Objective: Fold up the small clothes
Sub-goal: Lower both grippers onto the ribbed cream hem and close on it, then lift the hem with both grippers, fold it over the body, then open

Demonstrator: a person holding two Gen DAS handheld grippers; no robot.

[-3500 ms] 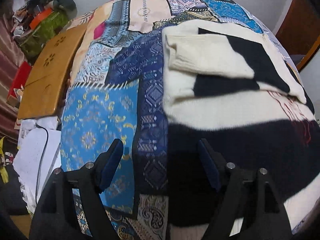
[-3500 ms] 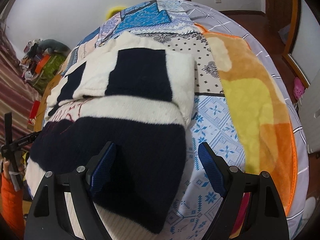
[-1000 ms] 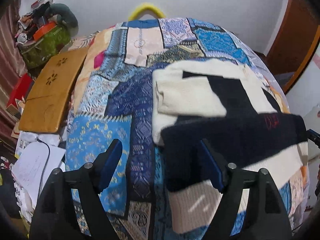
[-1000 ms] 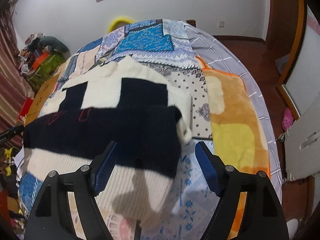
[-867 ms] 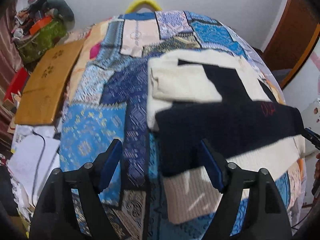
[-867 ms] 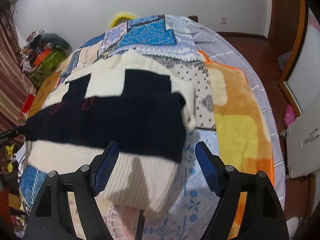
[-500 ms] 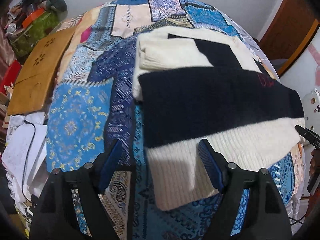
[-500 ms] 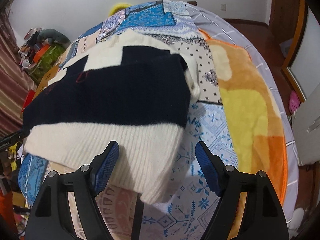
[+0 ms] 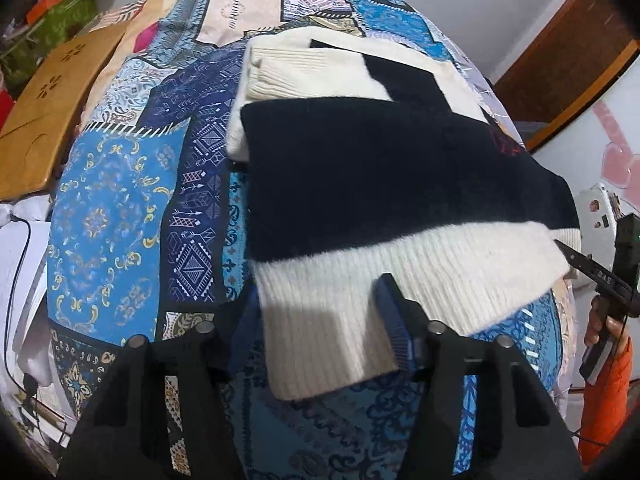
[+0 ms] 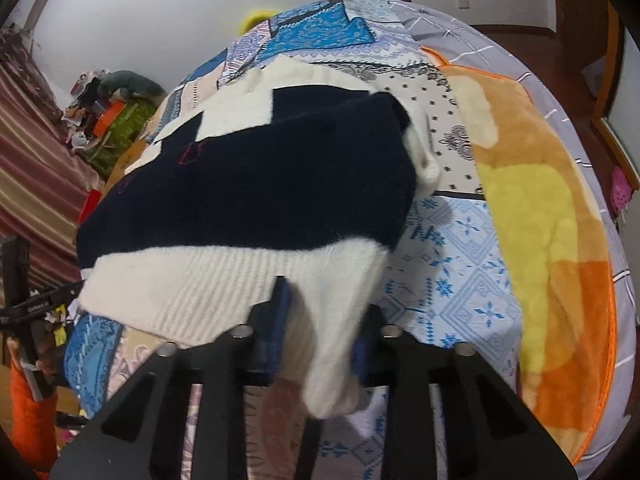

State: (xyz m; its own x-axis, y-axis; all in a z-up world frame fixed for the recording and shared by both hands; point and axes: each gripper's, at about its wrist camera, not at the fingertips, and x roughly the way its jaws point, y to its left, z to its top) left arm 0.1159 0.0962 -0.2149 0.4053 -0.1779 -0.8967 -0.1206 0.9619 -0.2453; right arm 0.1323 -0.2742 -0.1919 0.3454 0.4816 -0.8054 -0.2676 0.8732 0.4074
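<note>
Patchwork bedspread (image 9: 116,216) under both tools. Right gripper (image 10: 318,326) clenched on the sweater (image 10: 248,184)'s cream ribbed hem; left gripper (image 9: 316,322) pinches the opposite hem corner. I'd carry both corners forward level and land the hem square on the folded sleeves beyond the fingers. Left-hand pad is buried behind knit. Orange blanket (image 10: 536,216) lies right.

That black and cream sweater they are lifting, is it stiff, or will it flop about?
Probably floppy: the sweater sags between the left gripper and the right gripper, and its cream hem droops over the fingers. The thick fuzzy knit likely grips the pads rather than sliding. It looks bulky, so perhaps fairly heavy for clothing.
</note>
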